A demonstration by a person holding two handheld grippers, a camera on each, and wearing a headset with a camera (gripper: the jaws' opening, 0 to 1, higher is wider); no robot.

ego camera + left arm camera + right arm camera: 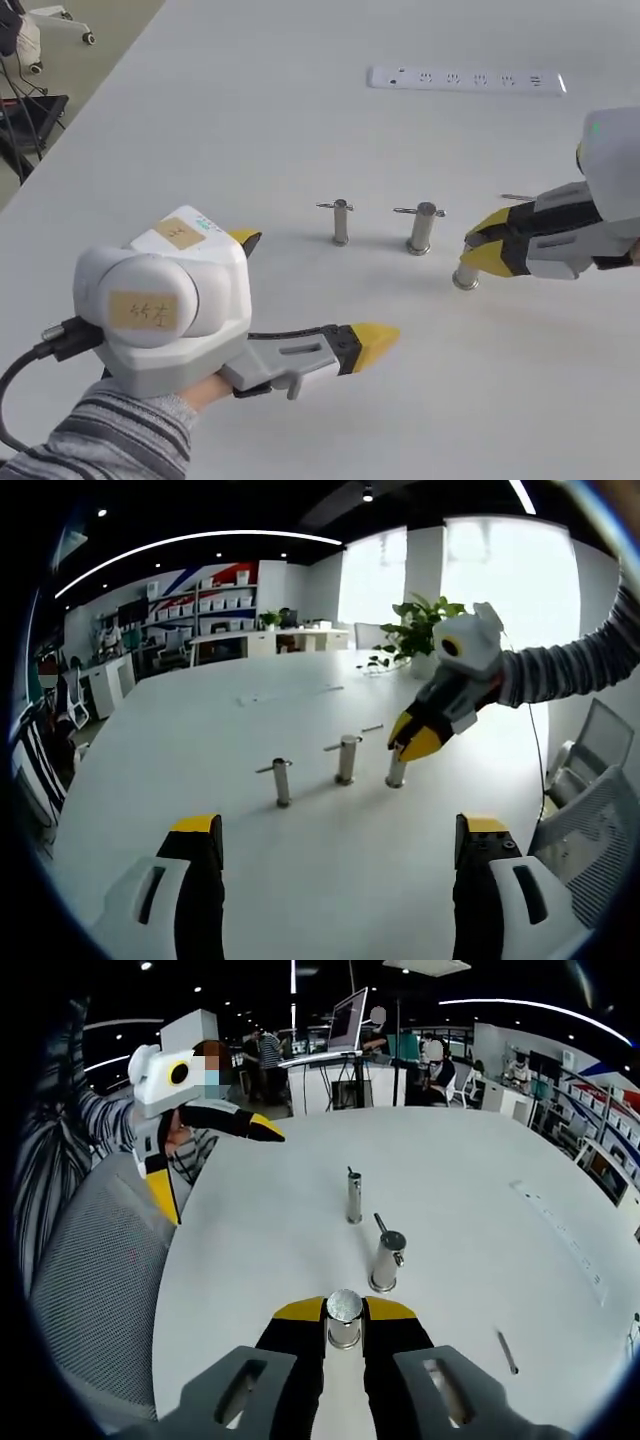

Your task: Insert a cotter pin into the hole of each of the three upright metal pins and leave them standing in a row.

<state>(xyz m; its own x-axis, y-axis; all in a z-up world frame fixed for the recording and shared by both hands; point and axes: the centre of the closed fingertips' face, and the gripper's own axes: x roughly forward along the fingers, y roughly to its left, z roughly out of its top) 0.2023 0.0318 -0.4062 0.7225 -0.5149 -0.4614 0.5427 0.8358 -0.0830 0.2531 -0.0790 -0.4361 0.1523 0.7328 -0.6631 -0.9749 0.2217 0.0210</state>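
Metal pin (344, 1322) stands clamped between jaws of the right gripper (484, 246); left gripper (332, 832) jaws apart.

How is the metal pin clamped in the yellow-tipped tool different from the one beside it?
The middle pin has a cotter pin through its top; the clamped pin has none. The clamped pin is held by the right tool; the middle pin stands untouched. Both are silvery and upright.

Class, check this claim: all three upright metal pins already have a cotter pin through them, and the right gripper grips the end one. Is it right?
Wrong in one respect: only two metal pins carry cotter pins. The end pin, gripped by the right gripper, has none, as the right gripper view shows.
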